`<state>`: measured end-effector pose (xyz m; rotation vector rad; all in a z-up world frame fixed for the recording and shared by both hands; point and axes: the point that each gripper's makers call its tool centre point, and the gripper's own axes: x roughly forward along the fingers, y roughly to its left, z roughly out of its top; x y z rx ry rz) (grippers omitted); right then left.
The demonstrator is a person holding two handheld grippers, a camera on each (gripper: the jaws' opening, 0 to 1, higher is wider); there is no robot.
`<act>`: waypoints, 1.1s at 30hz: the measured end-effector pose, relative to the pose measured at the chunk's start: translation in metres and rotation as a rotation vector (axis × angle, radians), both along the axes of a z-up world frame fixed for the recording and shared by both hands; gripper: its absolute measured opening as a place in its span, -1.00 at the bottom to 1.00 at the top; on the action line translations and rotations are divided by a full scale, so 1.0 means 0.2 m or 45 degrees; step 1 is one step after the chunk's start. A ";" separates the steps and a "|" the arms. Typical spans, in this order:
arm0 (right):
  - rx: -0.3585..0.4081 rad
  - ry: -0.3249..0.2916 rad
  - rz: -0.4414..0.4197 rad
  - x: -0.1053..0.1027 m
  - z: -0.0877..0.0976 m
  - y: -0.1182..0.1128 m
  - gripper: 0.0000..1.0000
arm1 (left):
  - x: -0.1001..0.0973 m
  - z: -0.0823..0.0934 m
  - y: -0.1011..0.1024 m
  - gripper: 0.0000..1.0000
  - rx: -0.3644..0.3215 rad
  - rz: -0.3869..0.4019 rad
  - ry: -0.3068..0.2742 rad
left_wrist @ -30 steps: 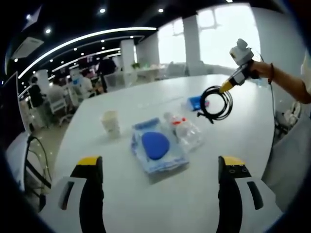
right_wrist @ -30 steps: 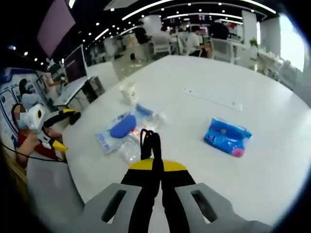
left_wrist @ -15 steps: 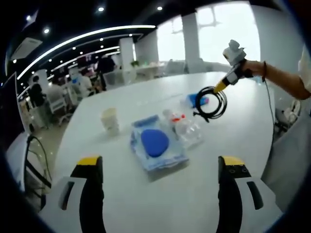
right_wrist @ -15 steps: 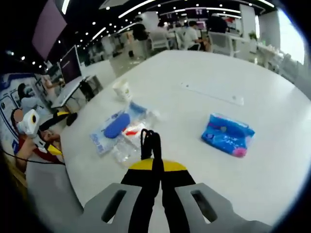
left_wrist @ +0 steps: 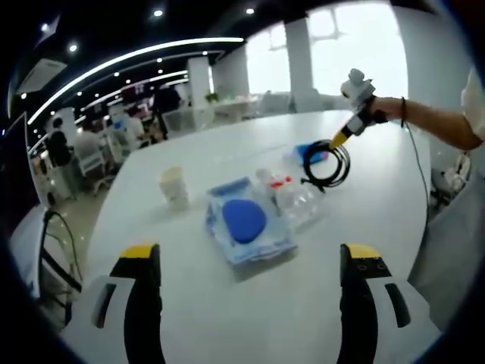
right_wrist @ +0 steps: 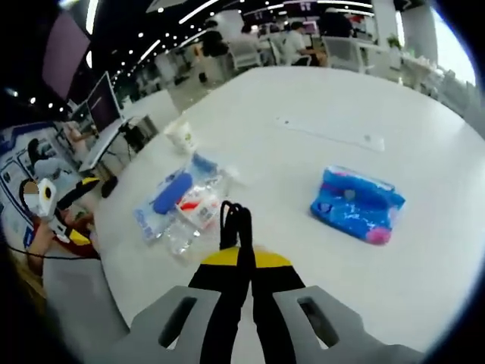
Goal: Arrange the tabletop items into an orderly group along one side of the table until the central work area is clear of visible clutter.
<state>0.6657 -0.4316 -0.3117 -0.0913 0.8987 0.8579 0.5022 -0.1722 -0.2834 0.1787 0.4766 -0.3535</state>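
In the left gripper view, the left gripper is hovering over the near edge of the white tabletop with its jaws spread wide and nothing between them. Just beyond the jaws, toward the middle of the tabletop, a clear packet with a blue pad is lying flat, touching a crumpled clear bag with red marks on its far side. A paper cup is standing upright, apart from the packet, toward the tabletop's left edge. The right gripper is coming in from the right, held by a hand, its jaws pinching a coiled black cable that is hanging above the tabletop beside the bag. In the right gripper view, the cable is sticking up between the pressed-together jaws, and a blue tissue pack is lying well apart from the bag.
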 end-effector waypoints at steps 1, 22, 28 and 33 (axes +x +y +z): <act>-0.007 -0.005 0.005 0.01 0.00 0.00 -0.94 | 0.00 0.00 0.00 0.91 0.002 0.000 -0.002; -0.302 -0.128 0.042 0.21 -0.22 -0.09 -0.95 | 0.00 0.01 0.01 0.91 0.020 0.016 -0.009; -0.325 -0.126 0.042 0.24 -0.27 -0.10 -0.95 | 0.00 0.01 0.02 0.90 0.029 0.017 -0.010; -0.382 -0.134 0.039 0.26 -0.32 -0.12 -0.95 | 0.01 0.02 0.03 0.93 0.033 0.040 -0.020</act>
